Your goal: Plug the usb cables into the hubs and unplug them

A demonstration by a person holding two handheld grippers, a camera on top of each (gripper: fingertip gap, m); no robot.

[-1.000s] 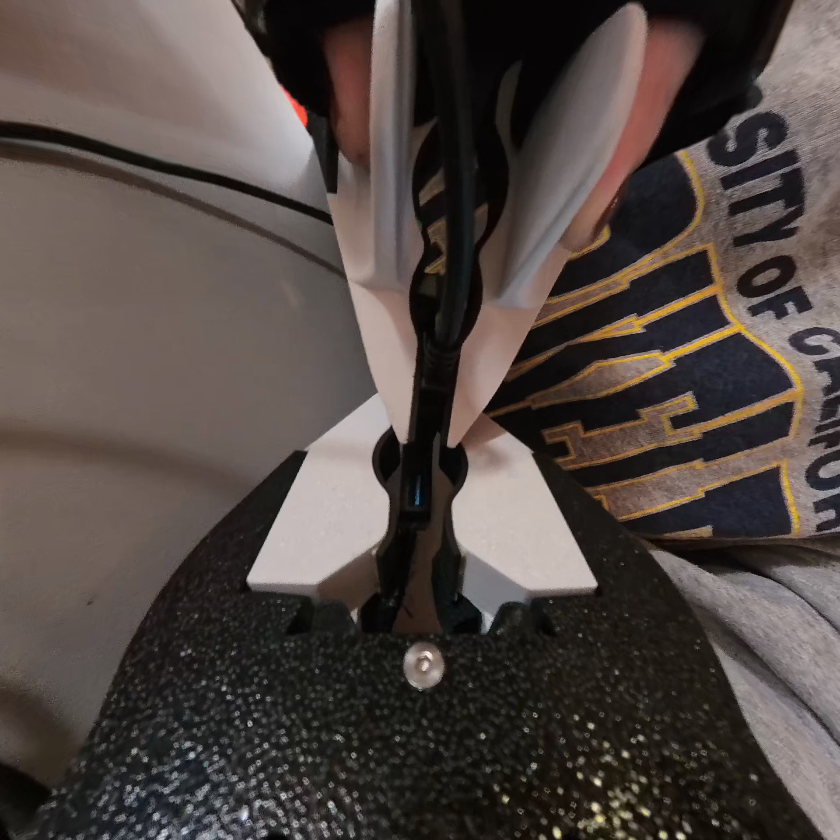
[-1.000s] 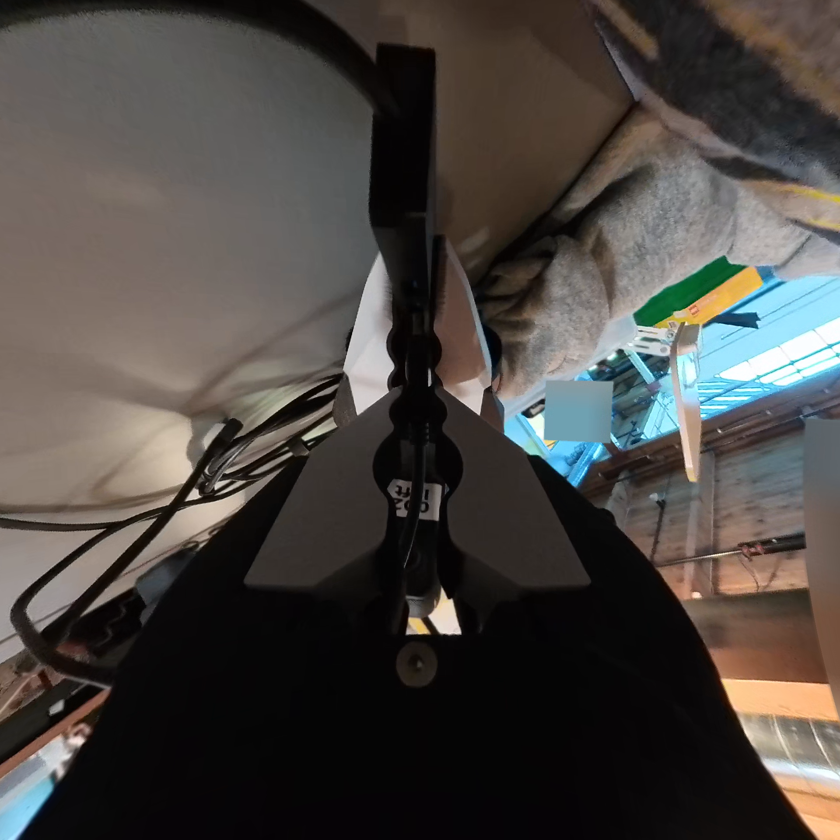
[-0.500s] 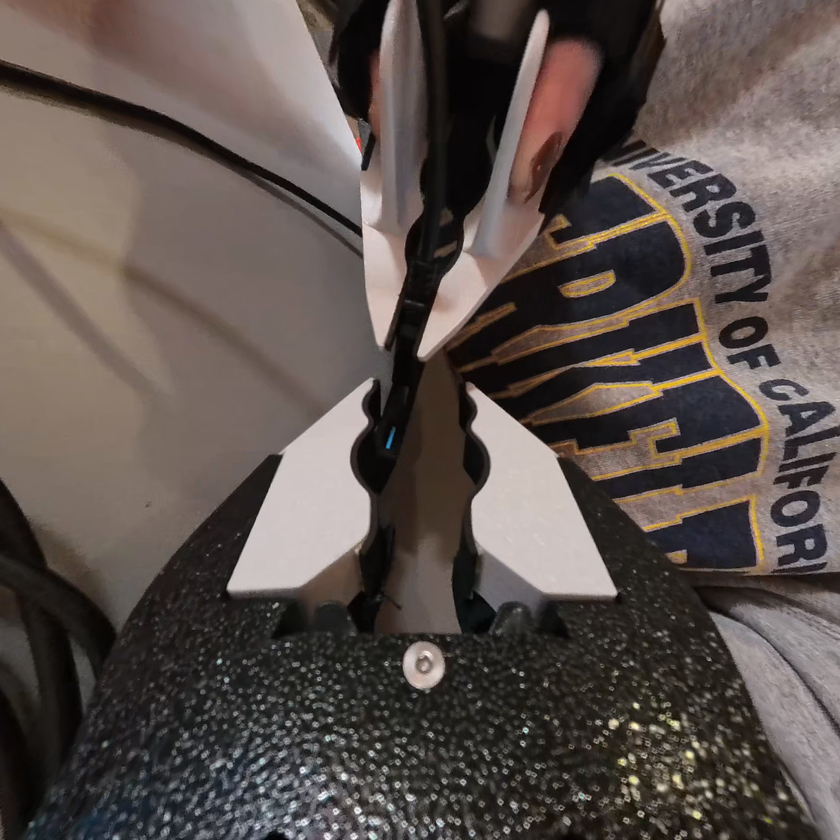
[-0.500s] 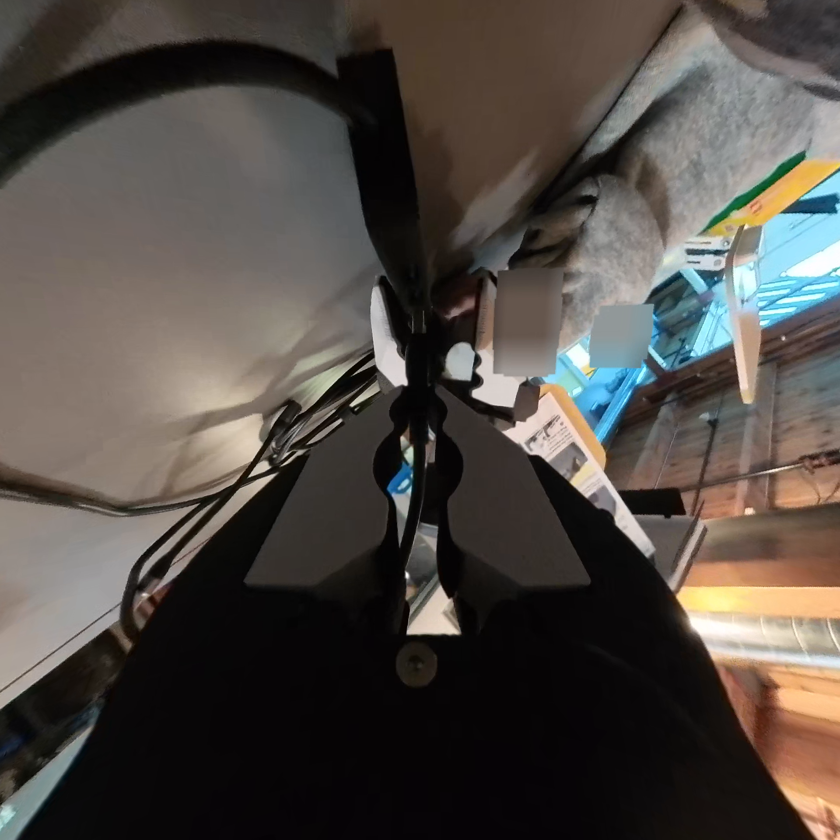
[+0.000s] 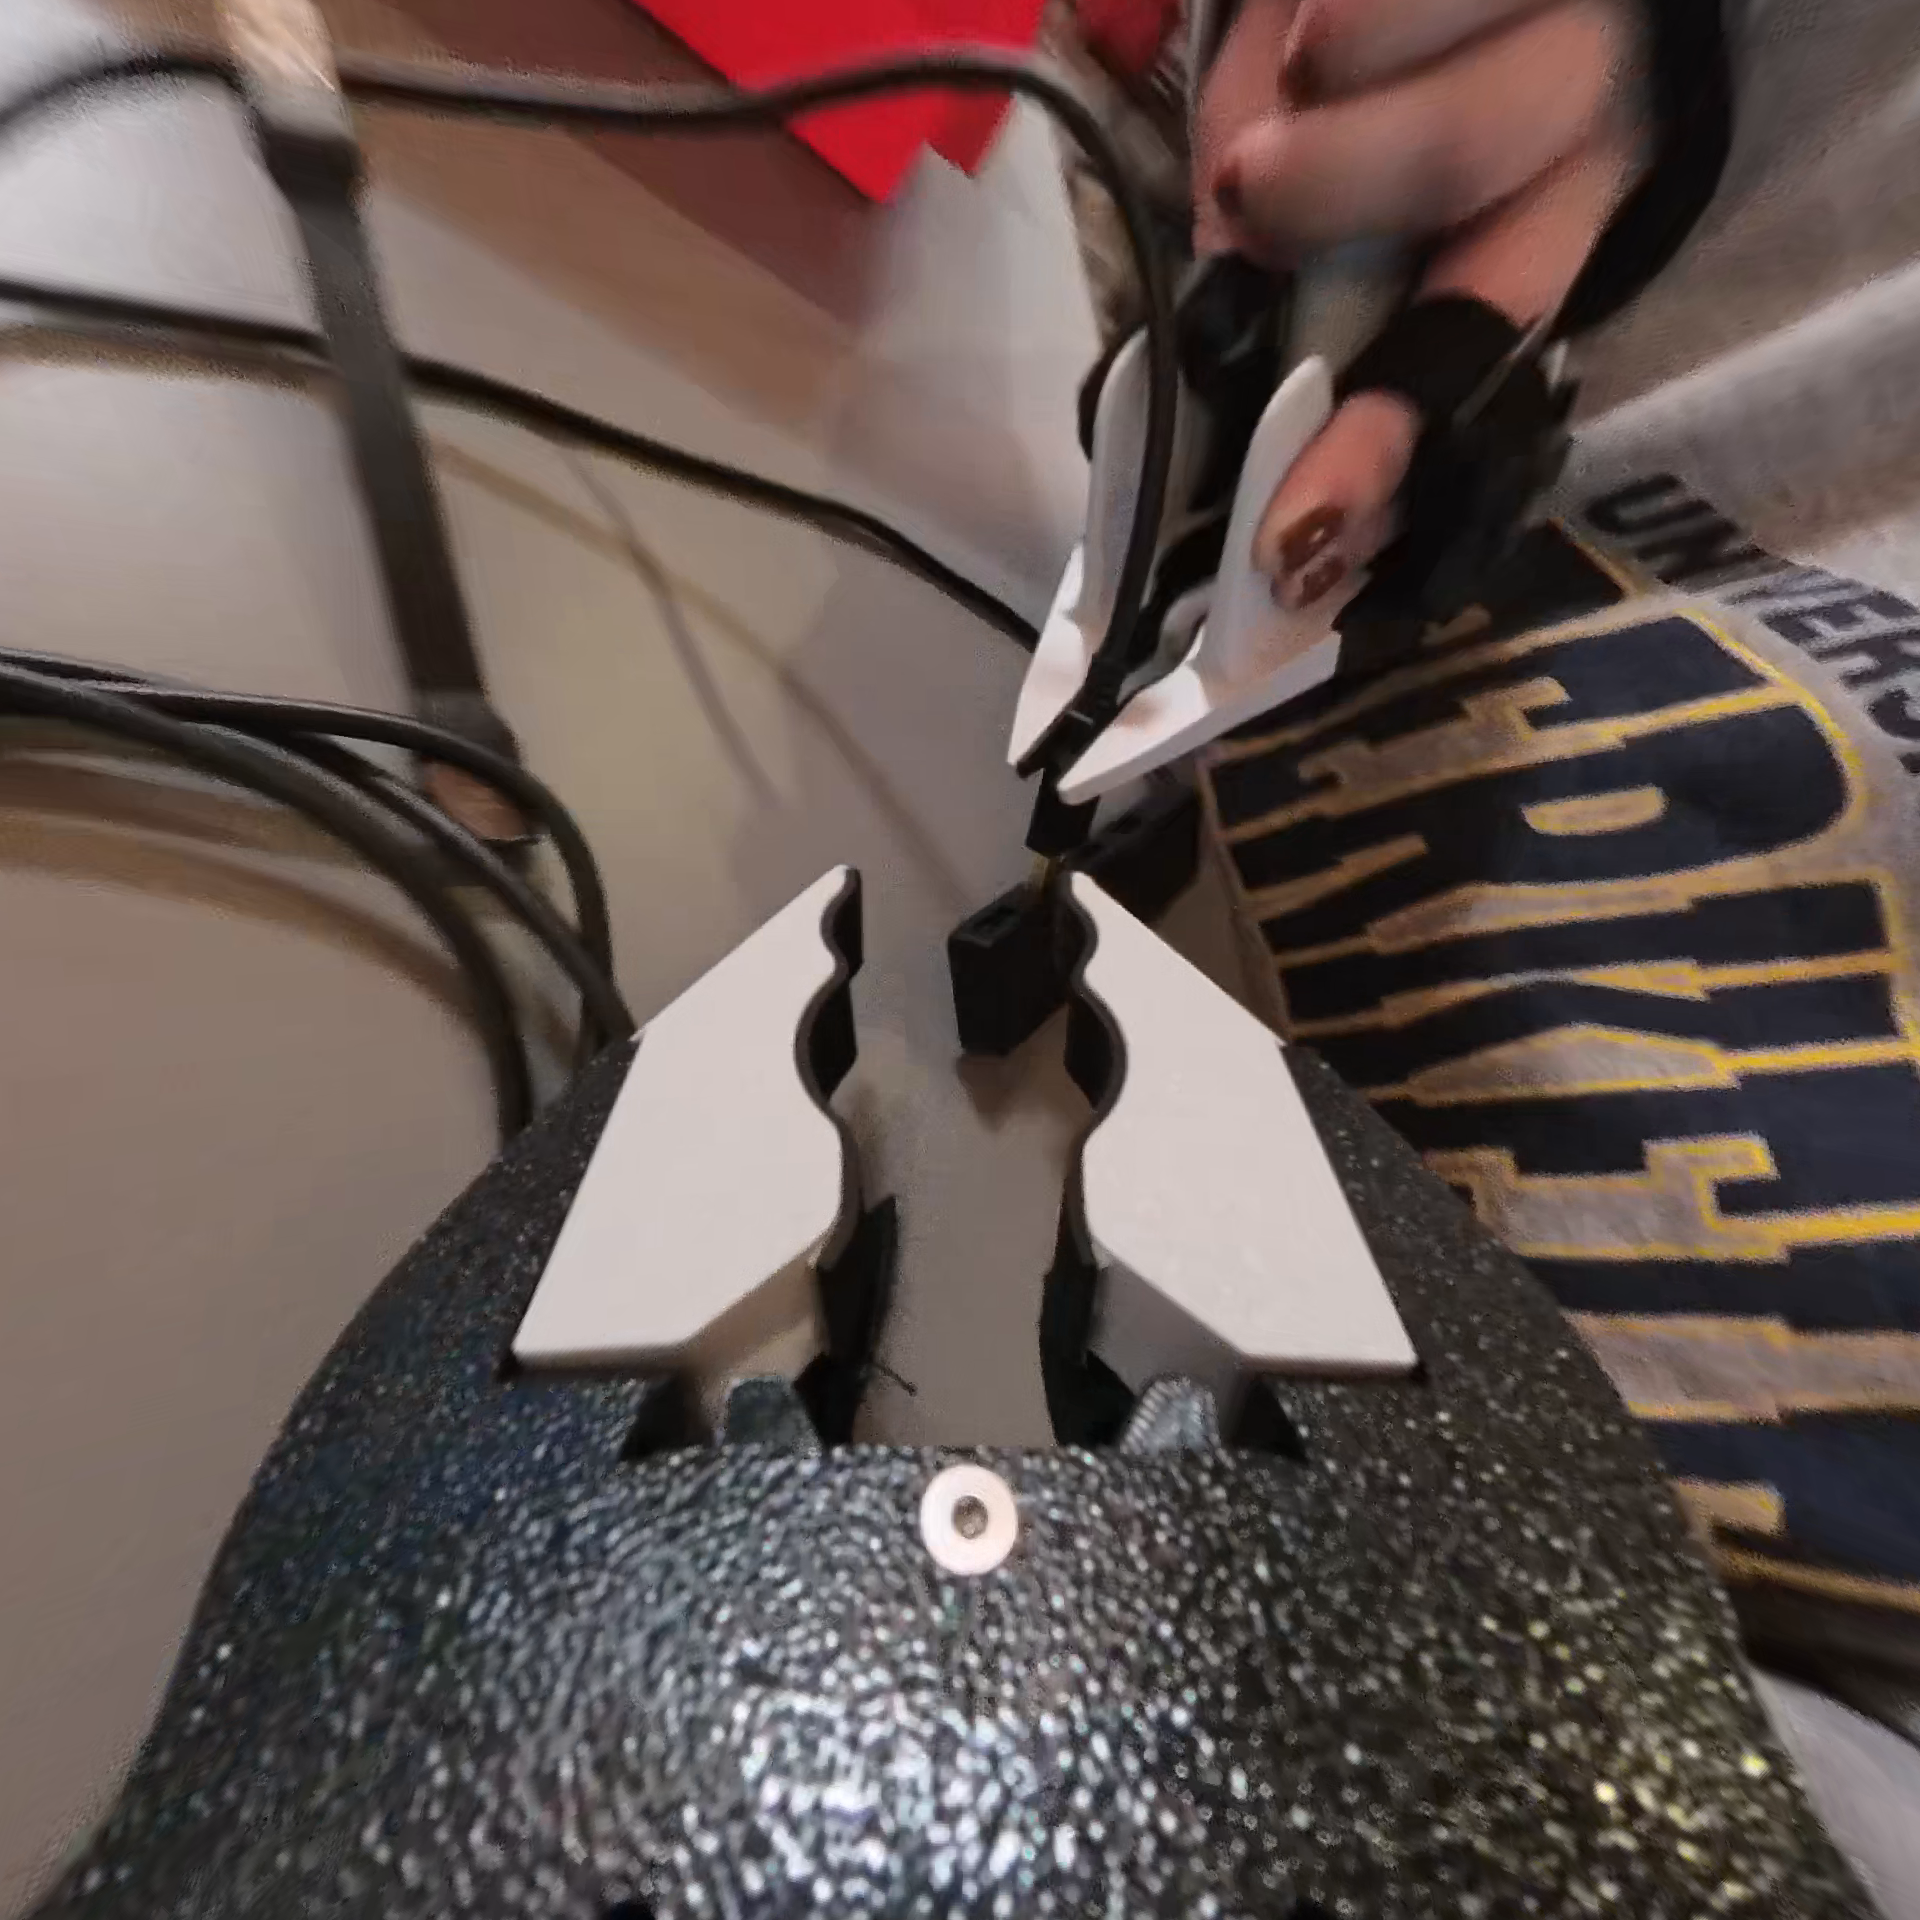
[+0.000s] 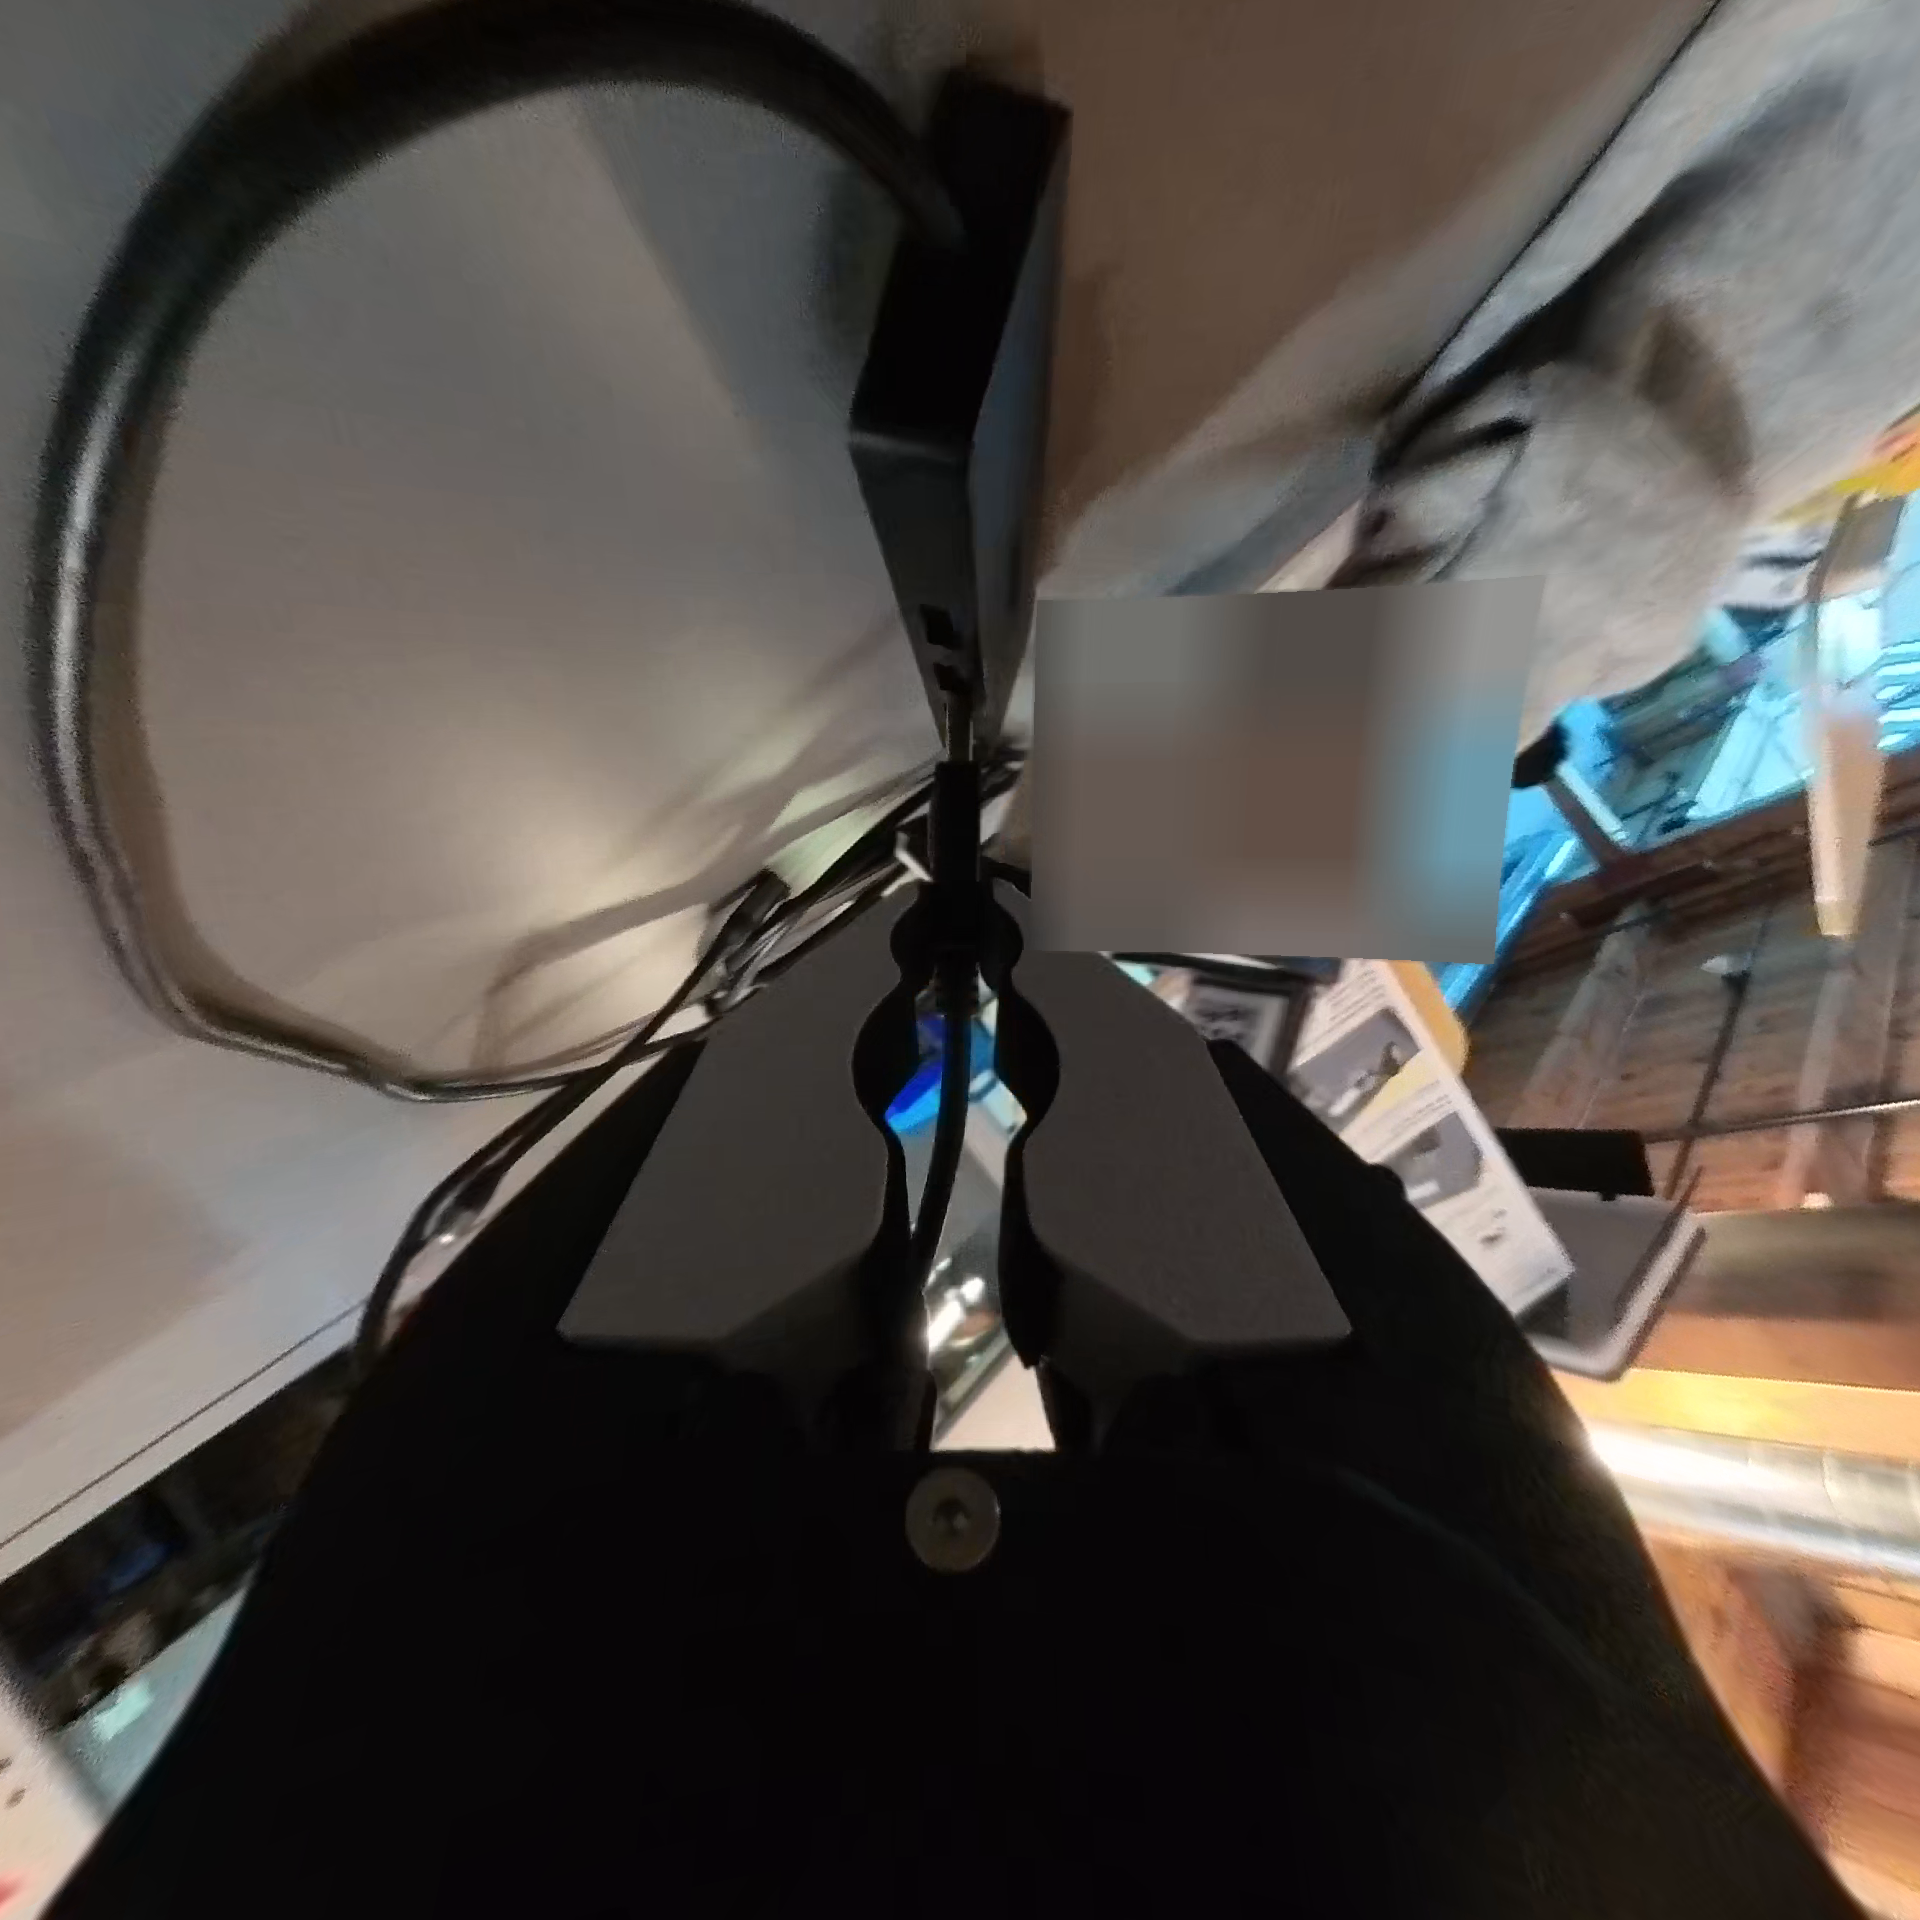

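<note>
In the left wrist view my left gripper [image 5: 961, 904] is open. The end of a black USB hub [image 5: 1000, 977] stands between its fingers, close to the right finger [image 5: 1143, 997], and the pads do not press on it. My right gripper [image 5: 1049, 774] is above it, shut on a black USB plug [image 5: 1060, 826] whose metal tip meets the hub's port. The right wrist view shows the same: my right gripper [image 6: 958, 904] is shut on the plug [image 6: 954, 831], with its tip at the end of the hub [image 6: 935, 416].
Several black cables [image 5: 312, 769] lie on the white table [image 5: 208, 1143] to the left. The hub's thick cable [image 6: 125, 416] loops over the table. A red object [image 5: 862, 104] is at the back. A person's grey sweatshirt [image 5: 1558, 935] fills the right side.
My left gripper opened, let go of the hub and drew back from it. My right gripper stays shut on the plug, which has slid partly out so its metal tip shows.
</note>
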